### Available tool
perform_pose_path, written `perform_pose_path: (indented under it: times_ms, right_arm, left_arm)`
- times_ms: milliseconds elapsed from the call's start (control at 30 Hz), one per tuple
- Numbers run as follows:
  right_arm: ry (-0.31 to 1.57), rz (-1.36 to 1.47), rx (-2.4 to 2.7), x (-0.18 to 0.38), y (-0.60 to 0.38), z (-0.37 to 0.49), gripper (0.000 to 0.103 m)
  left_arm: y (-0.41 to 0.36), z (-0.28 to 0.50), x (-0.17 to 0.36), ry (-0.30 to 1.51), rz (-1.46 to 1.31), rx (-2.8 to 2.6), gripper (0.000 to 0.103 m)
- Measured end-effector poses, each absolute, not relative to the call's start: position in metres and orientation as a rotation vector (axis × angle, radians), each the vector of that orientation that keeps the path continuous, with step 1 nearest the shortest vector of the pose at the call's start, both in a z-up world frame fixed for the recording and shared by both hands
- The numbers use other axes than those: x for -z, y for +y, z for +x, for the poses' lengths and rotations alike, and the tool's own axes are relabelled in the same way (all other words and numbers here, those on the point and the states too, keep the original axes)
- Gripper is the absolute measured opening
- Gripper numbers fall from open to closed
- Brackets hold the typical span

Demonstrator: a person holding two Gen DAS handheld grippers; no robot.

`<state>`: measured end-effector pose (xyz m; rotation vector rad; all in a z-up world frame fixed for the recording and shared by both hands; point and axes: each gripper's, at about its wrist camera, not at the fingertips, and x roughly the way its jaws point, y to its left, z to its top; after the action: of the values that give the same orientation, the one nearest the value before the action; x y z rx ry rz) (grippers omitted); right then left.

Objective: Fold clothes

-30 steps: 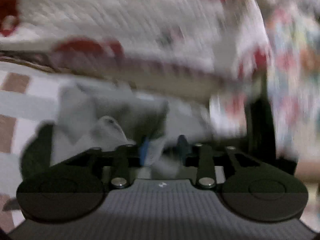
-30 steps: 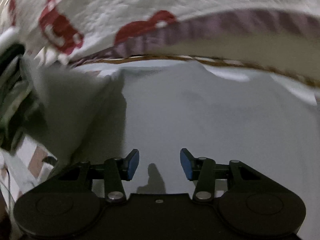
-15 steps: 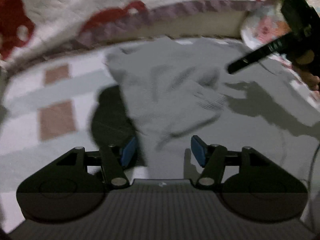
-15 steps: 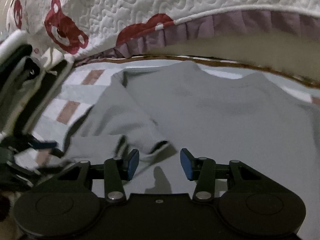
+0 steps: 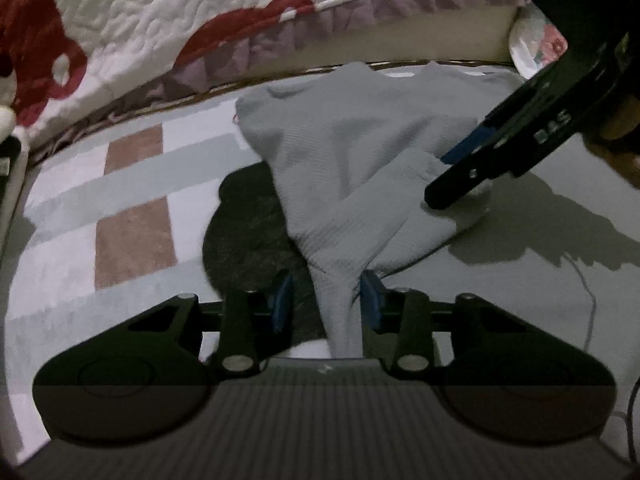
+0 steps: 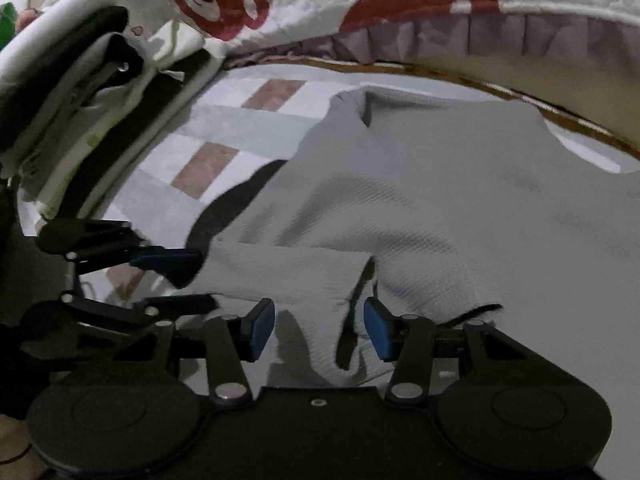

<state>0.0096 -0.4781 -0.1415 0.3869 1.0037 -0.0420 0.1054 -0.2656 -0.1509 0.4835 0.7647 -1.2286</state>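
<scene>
Checked carpet [image 5: 132, 236] in pale grey, white and dusty pink runs under everything we see, and on it lies the light grey ribbed knit sweater [image 5: 352, 152], spread flat with its neckline toward the bed. One sleeve [image 5: 380, 216] is folded across the body; we see its cuff [image 6: 288, 276] lying on the front of the garment in the right wrist view.

Our left gripper [image 5: 326, 306] has its blue-padded fingers spread apart, with a narrow ridge of the sweater's fabric rising between them; the right-hand pad touches the cloth while the other stands clear of it. Our right gripper [image 6: 320, 328] is likewise parted, straddling the sleeve's end, with neither pad pressing on the fabric. In the left wrist view its black finger reaches down onto the folded sleeve.

Behind the sweater hangs a white quilted bedspread [image 5: 168, 20] printed with red bears and edged with a mauve frill. At the left of the right wrist view we make out a stack of folded clothes [image 6: 80, 92], white, green and dark.
</scene>
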Motion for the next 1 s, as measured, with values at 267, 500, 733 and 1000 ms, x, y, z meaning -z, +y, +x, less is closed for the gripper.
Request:
perform_pose_path:
  times_ms: [267,500,733,1000]
  right_arm:
    - [0.905,0.198,-0.144,0.124,-0.439,-0.003,0.013]
    - [1.025,-0.053,-0.259,0.130,-0.390,-0.047,0.013]
    - [1.007,0.119,-0.057,0.130,-0.431,-0.074,0.023]
    - [0.968,0.193,0.175,0.125,-0.494,-0.089,0.024]
  left_arm:
    - [-0.250,0.134,0.144,0.921,0.329,1.181,0.038]
    - [-0.222,0.168,0.125,0.913,0.109,1.164,0.041]
    - [-0.249,0.104,0.133,0.753,0.467,1.350,0.046]
    - [-0.265,0.065,0.156,0.551,0.687,1.307,0.047]
